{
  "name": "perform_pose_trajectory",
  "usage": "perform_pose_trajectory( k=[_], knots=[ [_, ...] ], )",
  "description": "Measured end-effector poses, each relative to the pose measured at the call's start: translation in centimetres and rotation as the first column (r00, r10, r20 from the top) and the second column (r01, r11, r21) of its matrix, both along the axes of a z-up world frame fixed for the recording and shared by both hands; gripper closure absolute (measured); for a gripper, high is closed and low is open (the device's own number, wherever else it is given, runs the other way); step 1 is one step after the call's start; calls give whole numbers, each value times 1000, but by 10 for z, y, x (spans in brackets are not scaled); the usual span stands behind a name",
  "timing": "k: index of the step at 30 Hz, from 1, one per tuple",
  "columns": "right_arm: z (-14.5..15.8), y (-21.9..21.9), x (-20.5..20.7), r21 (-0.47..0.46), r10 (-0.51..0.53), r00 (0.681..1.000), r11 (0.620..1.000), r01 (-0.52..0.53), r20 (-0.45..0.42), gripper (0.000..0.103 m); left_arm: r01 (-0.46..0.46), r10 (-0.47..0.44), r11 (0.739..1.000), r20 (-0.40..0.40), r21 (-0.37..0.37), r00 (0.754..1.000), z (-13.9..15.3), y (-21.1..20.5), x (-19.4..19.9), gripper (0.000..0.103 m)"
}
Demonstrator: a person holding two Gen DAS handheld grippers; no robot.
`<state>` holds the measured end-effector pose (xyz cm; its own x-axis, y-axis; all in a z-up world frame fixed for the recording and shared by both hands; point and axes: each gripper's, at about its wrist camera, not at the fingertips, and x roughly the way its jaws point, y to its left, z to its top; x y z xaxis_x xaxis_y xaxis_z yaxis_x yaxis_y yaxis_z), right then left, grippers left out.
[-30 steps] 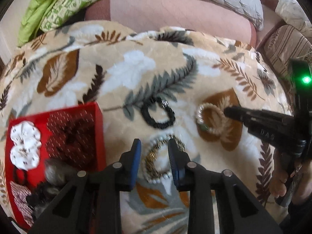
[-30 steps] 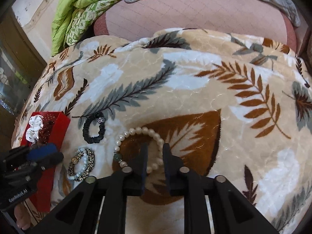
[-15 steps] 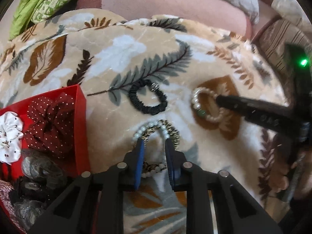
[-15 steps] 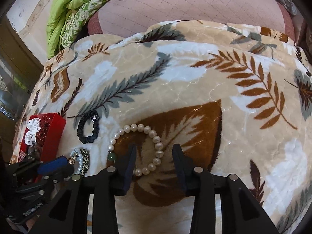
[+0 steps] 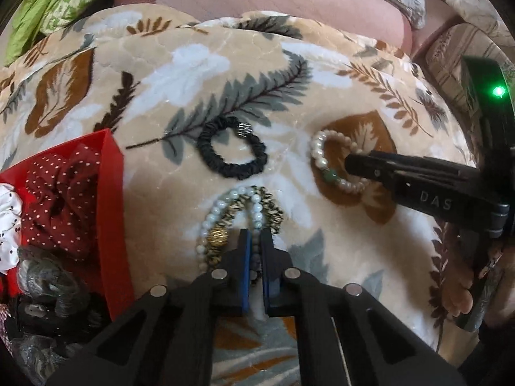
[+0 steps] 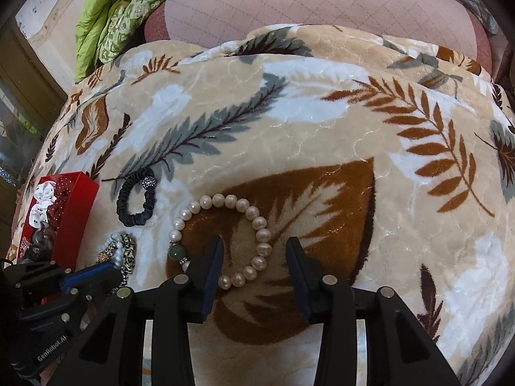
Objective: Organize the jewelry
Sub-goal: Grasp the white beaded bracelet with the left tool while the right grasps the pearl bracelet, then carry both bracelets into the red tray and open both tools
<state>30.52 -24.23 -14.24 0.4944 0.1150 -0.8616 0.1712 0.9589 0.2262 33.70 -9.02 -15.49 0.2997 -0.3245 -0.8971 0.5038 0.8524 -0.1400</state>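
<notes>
On a leaf-patterned blanket point(image 5: 199, 74) lie a black scrunchie point(image 5: 232, 149), a leopard-print scrunchie with a white bead string point(image 5: 241, 212) and a pearl bracelet with a green bead point(image 6: 231, 238). My left gripper point(image 5: 254, 241) is shut on the near side of the leopard scrunchie and bead string. My right gripper point(image 6: 254, 254) is open, its fingers either side of the pearl bracelet's near right part; it also shows in the left wrist view point(image 5: 351, 162). A red box point(image 5: 111, 212) stands at the left.
The red box holds a dotted dark-red scrunchie point(image 5: 58, 199), a white one point(image 5: 6, 212) and grey ones point(image 5: 48, 283). A pink mattress point(image 6: 322, 3) and green bedding point(image 6: 109, 9) lie beyond the blanket. A bare foot point(image 5: 460, 299) is at the right.
My left gripper has moved forward and closed on the leopard scrunchie with beads. My right gripper has opened wide around the pearl bracelet.
</notes>
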Motion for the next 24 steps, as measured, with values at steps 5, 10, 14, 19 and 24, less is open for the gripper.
perform_pose_trajectory(
  k=[5,10,14,19,24],
  knots=[
    [-1,1,1,-22,-5,1000,1000,5,-8,59,-3,3,1000,-13,1,1000,-4,0,4,97],
    [-4,8,3,-61,3,1000,998,-4,-10,62,10,-10,999,-3,33,1000,-4,-4,3,97],
    [-1,1,3,-50,-17,1000,999,17,-13,93,-4,4,1000,7,5,1000,2,-1,3,98],
    [23,-4,-10,-21,-36,997,999,38,65,93,-12,20,998,121,-65,992,39,11,-12,98],
    [70,18,-39,-90,-11,981,996,29,196,93,-51,80,989,215,-138,973,84,39,-34,98]
  ],
)
